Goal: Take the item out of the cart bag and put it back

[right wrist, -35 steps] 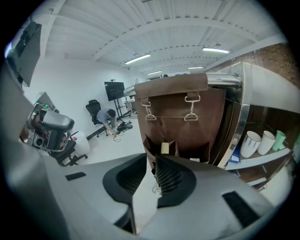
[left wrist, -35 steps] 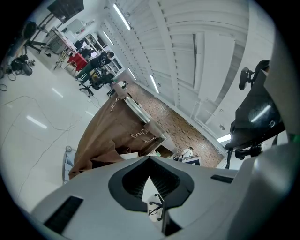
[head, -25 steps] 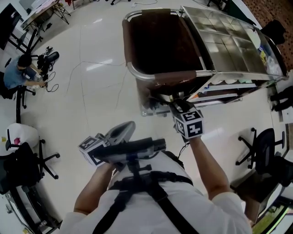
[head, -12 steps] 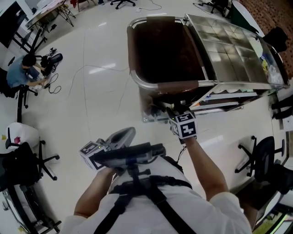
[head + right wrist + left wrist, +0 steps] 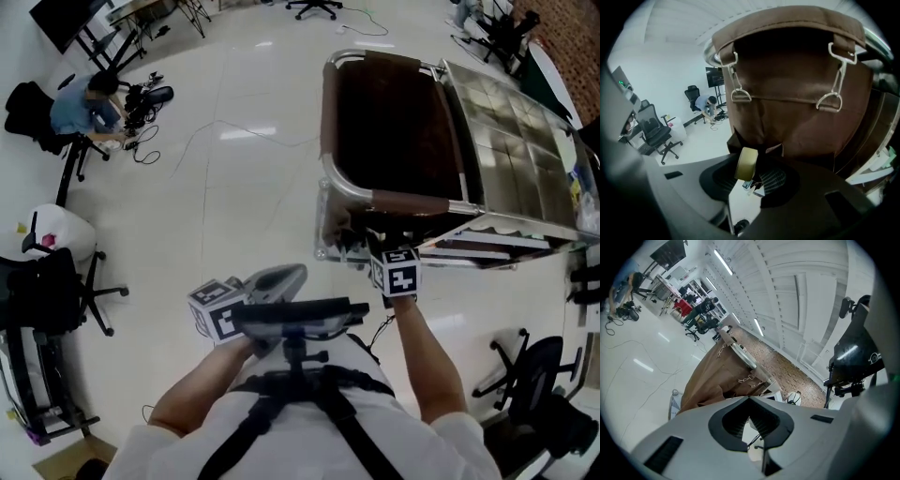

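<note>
1. Step, as judged: the masking tape roll (image 5: 746, 163) is out of the brown cart bag (image 5: 787, 93) and is held low before its front panel. The return is pending.
2. Next move, as judged: the roll is to be raised over the metal rim (image 5: 708, 52) and released inside.
3. Right gripper (image 5: 749, 171): partway apart, clamped on the roll, jaws just closing slightly.
4. Left gripper (image 5: 749, 401): jaws together, nothing held.
</note>
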